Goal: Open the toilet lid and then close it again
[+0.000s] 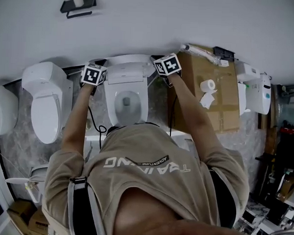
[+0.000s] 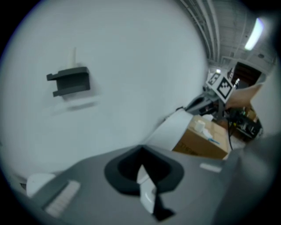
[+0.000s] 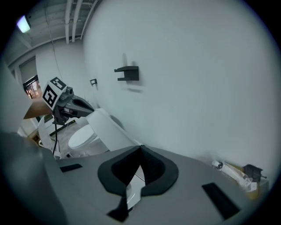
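Note:
The white toilet stands against the wall with its bowl uncovered. Its lid is raised, close to the wall. My left gripper holds the lid's left edge and my right gripper holds its right edge. In the left gripper view the jaws are shut on a thin white edge of the lid, and the right gripper shows at the lid's far side. In the right gripper view the jaws likewise pinch the white lid, with the left gripper beyond it.
A second toilet stands to the left and another at the far left. A cardboard box with a paper roll sits right of the toilet. A black shelf hangs on the wall.

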{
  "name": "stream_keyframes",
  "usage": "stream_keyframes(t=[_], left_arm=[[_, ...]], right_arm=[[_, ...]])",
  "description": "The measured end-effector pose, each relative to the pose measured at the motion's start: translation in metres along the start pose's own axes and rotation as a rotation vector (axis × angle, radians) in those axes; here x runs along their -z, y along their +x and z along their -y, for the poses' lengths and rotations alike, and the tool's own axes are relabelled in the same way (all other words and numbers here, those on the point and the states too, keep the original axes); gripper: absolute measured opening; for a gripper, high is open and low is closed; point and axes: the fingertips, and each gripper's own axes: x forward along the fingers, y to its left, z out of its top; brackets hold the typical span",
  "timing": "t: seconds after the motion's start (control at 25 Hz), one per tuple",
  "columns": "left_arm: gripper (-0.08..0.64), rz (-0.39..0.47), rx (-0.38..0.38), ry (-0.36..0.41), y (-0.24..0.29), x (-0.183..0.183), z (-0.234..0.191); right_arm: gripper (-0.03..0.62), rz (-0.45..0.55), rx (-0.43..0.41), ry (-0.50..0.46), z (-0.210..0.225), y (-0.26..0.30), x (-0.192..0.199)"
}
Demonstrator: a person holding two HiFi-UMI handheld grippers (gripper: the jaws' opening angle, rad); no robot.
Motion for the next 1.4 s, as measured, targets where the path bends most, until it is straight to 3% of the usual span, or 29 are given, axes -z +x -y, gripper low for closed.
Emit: stream_keyframes(t=[0.2,0.6,0.84,1.4], left_arm=[[0.002,-0.011,-0.013,0.019,0.010,-0.011,-0.012],[0.003,-0.031,-0.035,0.068,0.037,-0.033,-0.043],[0.003,-0.008,-0.035,0.020,0.051,-0.046,-0.062],[0.003,-0.002,-0.079,-0.066,0.081,-0.058,-0.101]], right_arm=[[0.012,0.030,-0.074,0.106,0.014,0.008,-0.011],[0.012,0.033,-0.052,0.148,0.048,0.033,-0.036],[0.014,-0.030,-0.014,0.020,0.062,0.049,-0.050],[0.014,-0.048,-0.001,0.032,0.093,0.079,-0.071]])
